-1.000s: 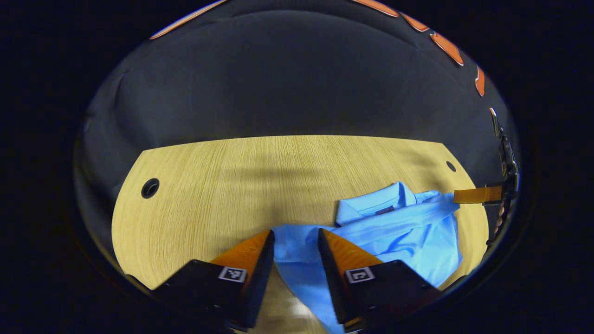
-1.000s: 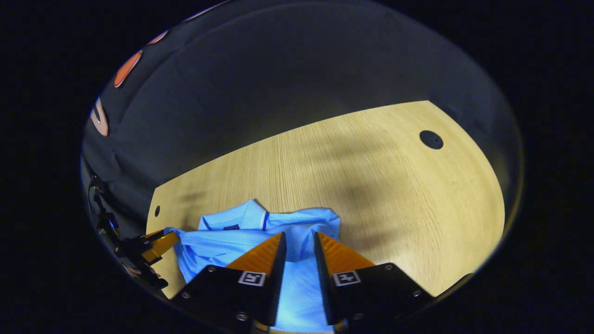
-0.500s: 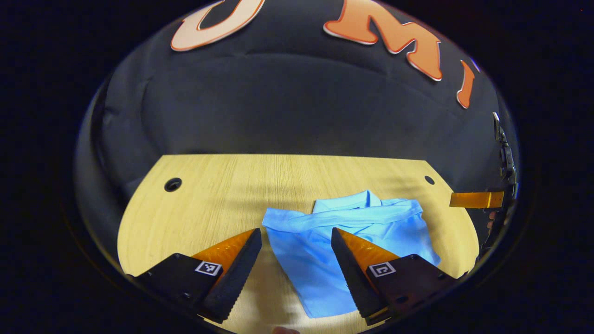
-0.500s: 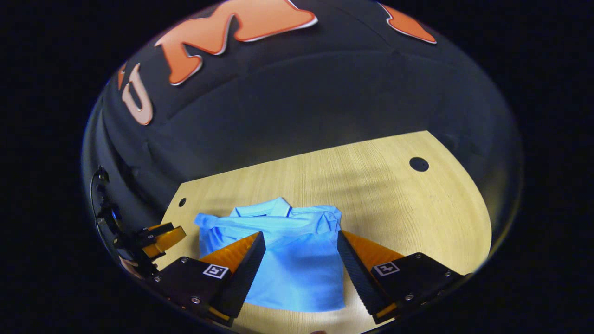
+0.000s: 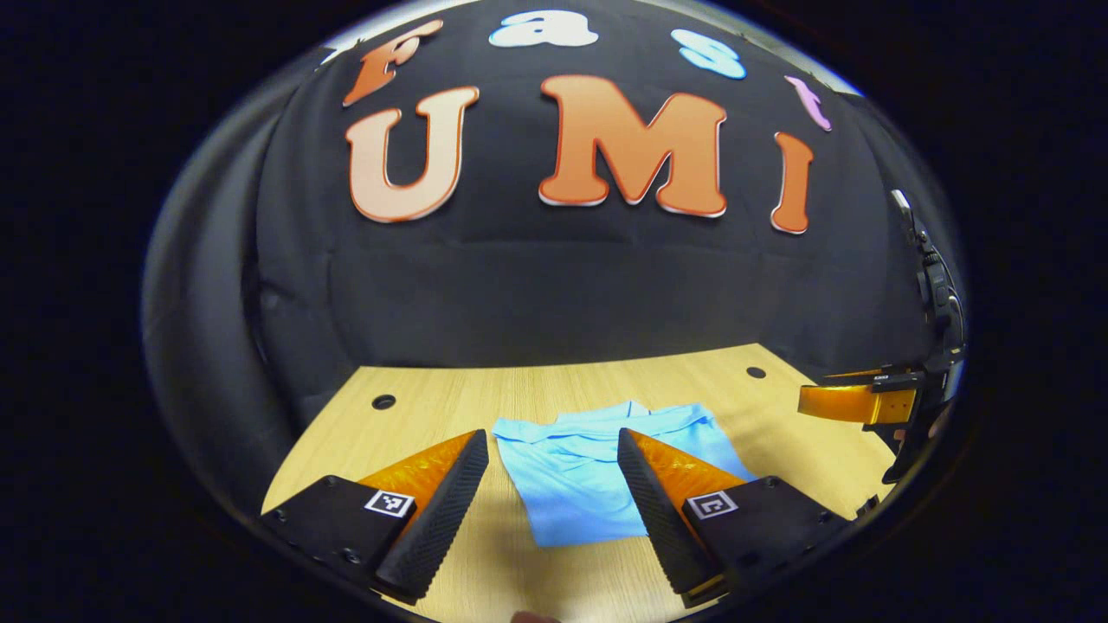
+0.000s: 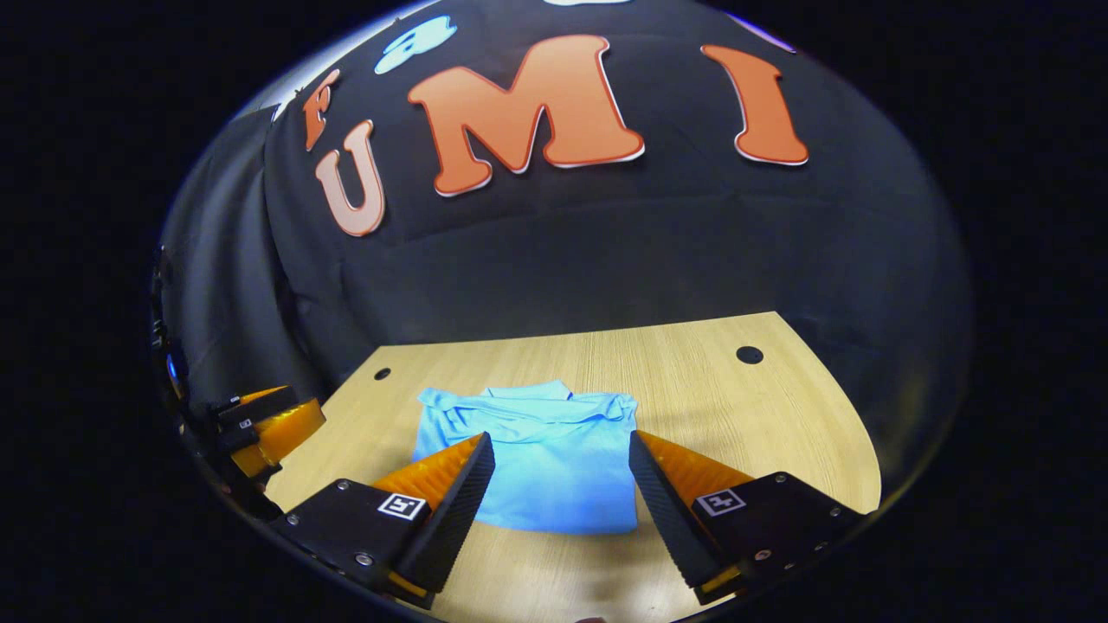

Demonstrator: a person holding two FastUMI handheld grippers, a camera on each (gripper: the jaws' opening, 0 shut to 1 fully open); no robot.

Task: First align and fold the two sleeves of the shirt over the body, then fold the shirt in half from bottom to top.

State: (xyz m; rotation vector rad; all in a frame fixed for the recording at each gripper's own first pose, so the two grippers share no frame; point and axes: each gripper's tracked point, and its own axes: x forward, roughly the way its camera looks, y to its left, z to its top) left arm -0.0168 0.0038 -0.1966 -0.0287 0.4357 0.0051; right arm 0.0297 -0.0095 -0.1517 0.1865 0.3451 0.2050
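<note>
Item: light-blue polo shirt [image 5: 578,484], folded, lying flat on a pale wood-grain table [image 5: 433,400], collar toward the black cloth wall. Left gripper [image 5: 552,489]: fingers spread well apart, nothing between them, held above the table and clear of the cloth; in the left gripper view the shirt lies ahead in the gap between the two fingers, with the right-hand finger overlapping the shirt's right part. Right gripper [image 6: 561,489]: fingers likewise wide apart and holding nothing; in the right gripper view the shirt [image 6: 541,472] sits just ahead between the fingers, its lower folded edge showing whole and straight, and a band of cloth crossing below the collar. Table [image 6: 762,415]: two small round holes near its far edge, one to either side of the shirt, seen in both views. The left gripper view adds the right gripper [image 5: 853,403] far off at the right margin, level with the shirt's top, beside the table's right corner; a bit of the hand holding it shows beneath, too small to tell more. The right gripper view adds the left gripper [image 6: 277,424] at the left margin, off the table's left corner and apart from the shirt; whether those far-off fingers are spread cannot be told from these side-on glimpses alone.
</note>
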